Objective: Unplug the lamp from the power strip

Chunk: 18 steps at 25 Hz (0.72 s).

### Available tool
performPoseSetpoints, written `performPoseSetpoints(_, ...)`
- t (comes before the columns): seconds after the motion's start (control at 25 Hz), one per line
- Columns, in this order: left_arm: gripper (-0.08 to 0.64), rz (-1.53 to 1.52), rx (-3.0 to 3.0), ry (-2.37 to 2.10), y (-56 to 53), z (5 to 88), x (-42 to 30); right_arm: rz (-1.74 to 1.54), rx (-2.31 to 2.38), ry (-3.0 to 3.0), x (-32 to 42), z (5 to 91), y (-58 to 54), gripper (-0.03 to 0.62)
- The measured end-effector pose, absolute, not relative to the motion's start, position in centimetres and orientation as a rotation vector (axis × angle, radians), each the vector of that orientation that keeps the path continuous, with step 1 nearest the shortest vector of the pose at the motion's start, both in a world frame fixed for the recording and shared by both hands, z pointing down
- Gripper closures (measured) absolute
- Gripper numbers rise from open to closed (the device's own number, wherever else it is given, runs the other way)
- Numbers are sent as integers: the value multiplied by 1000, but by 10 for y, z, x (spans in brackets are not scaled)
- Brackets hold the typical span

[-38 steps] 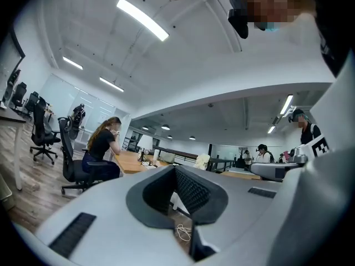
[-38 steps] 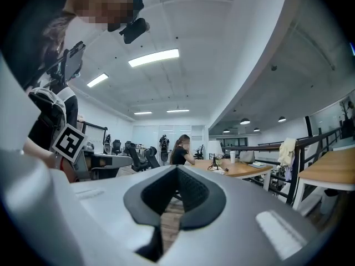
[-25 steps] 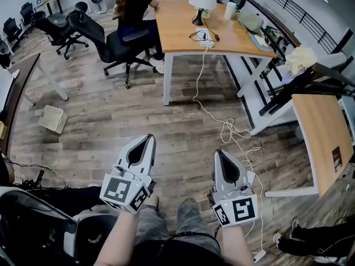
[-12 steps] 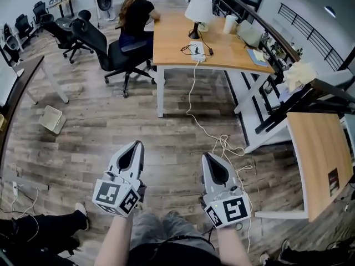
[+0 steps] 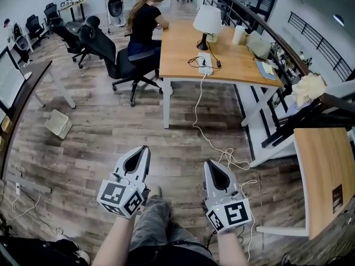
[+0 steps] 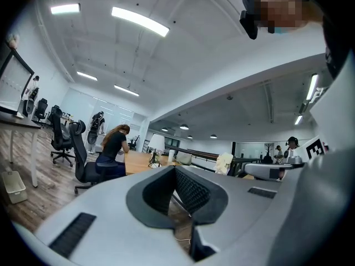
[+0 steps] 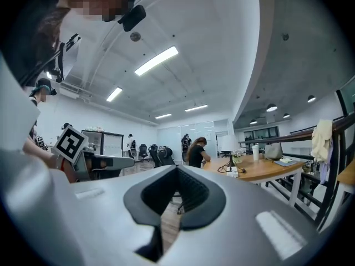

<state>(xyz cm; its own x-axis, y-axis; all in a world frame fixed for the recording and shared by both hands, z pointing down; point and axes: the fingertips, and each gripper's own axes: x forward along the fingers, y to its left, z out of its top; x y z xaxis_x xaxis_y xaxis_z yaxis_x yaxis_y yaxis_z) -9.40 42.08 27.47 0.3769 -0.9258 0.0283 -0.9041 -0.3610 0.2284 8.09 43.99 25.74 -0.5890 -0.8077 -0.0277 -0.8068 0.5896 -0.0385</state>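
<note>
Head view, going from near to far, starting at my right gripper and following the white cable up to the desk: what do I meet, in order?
right gripper → white cable running across the wooden floor → power strip on the desk → lamp

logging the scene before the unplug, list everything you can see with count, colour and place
lamp: one, white shade, dark base, on the far desk
power strip: one, white, on the desk before the lamp
cable: one, white, from the power strip down to the floor
desk: one, wood top, white legs, ahead
seated person: one, black top, at the desk
office chairs: several, black, left of the desk
bin: one, white, floor at left
left gripper: one, grey, shut, empty
right gripper: one, grey, shut, empty
</note>
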Motion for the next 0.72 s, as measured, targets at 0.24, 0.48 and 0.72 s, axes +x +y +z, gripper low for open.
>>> performPoseSetpoints(0.24,563,-130,2500,-1578,349,274,-83,-9,-1472,2731,83,254,377,584)
performPoseSetpoints(0.48,563,-128,2577,-1456,268,267,-79,-18,-1558,2681,77,253,307,584)
performPoseSetpoints(0.72,563,-90,2633,-1395,201,268,-84,-19,-1663,2642,72,257,247,584)
